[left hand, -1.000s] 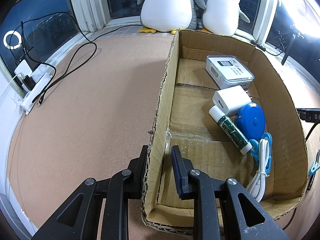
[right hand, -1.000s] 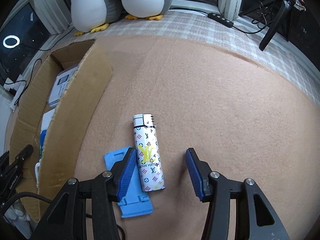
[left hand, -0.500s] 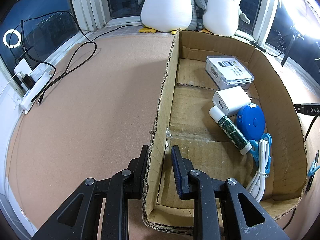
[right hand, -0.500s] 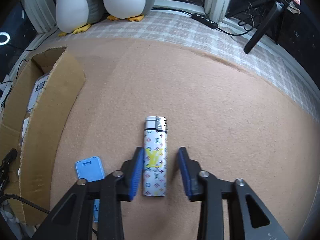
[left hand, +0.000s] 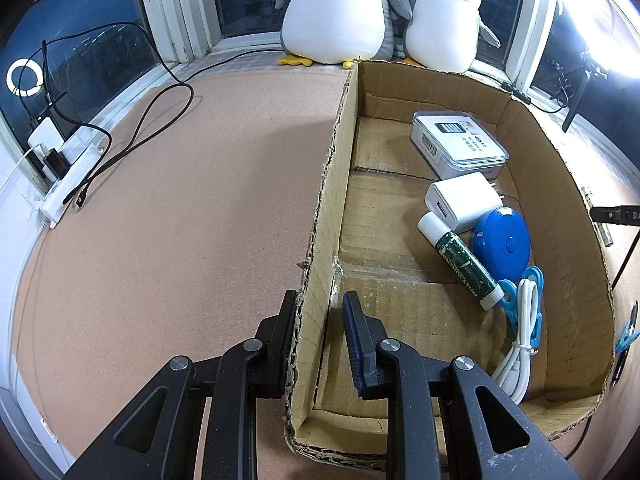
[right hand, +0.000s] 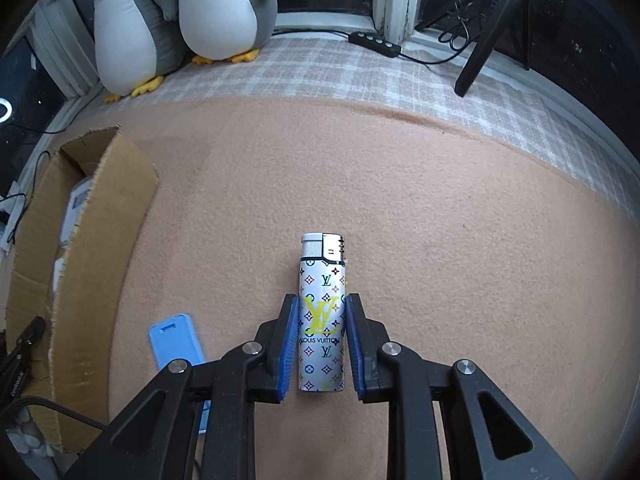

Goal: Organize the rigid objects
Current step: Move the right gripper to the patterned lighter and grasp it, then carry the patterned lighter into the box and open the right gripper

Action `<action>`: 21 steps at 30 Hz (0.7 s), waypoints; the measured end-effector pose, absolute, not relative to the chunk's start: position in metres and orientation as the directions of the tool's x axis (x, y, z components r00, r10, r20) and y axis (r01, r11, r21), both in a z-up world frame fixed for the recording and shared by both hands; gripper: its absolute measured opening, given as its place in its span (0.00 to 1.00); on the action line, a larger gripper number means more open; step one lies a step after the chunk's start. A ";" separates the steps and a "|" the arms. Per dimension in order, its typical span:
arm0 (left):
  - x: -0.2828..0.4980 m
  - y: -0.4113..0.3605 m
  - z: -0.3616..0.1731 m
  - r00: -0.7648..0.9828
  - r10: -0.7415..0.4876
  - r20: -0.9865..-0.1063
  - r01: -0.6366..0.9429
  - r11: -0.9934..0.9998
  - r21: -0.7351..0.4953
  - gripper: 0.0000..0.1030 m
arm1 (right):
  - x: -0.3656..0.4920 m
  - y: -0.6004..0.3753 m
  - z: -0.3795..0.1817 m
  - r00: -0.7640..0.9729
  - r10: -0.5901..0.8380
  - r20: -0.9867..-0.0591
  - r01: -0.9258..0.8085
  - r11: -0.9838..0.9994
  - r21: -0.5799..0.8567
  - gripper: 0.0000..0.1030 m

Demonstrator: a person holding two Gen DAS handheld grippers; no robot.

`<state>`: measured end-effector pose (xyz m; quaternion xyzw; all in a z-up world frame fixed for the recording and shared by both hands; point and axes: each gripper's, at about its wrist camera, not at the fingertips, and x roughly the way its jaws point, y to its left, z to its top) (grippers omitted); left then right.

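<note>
Left wrist view. At far left a white power strip (left hand: 68, 176) lies along the window edge, with black cables (left hand: 132, 140) looping onto the open tan mat (left hand: 180, 220). The left gripper (left hand: 318, 320) straddles the left wall of the cardboard box (left hand: 324, 208): one finger outside against the torn edge, the other inside and apart from the wall, so the jaws stand narrowly parted and do not pinch it. The box's left half shows bare floor; its contents crowd the right wall: a clear-lidded case (left hand: 460, 144) at the back, then a white charger (left hand: 464, 200), a green-labelled tube (left hand: 464, 260) touching a blue round case (left hand: 502, 242), and a coiled white cable (left hand: 520, 340) over blue scissors (left hand: 520, 300) nearest the camera. Two plush penguins (left hand: 384, 12) stand behind the box's far wall.

Right wrist view. The box's right wall (right hand: 104, 240) rises at left. Just beside it on the mat lies a flat blue stand (right hand: 176, 340), partly hidden by the gripper's arm. The right gripper (right hand: 322, 340) has its blue pads (right hand: 291, 344) closed flush on both long sides of the patterned lighter (right hand: 322, 320), which lies flat, metal cap pointing away. To the right the mat is open up to its curved far edge, which meets a checked cloth (right hand: 360, 80).
</note>
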<state>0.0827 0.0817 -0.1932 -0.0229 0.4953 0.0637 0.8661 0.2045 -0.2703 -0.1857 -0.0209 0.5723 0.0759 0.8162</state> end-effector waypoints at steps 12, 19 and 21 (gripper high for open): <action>0.083 0.082 -0.193 0.501 0.085 -0.861 -0.133 0.991 0.020 0.23 | 0.192 -0.207 -0.129 0.407 0.216 -0.888 -0.293 0.951 0.097 0.20; 0.083 0.083 -0.193 0.501 0.084 -0.861 -0.133 0.991 0.020 0.23 | 0.181 -0.154 -0.112 0.391 0.314 -0.865 -0.402 0.904 0.146 0.20; 0.083 0.082 -0.193 0.501 0.084 -0.861 -0.133 0.991 0.019 0.23 | 0.177 -0.138 -0.112 0.376 0.339 -0.862 -0.430 0.888 0.162 0.20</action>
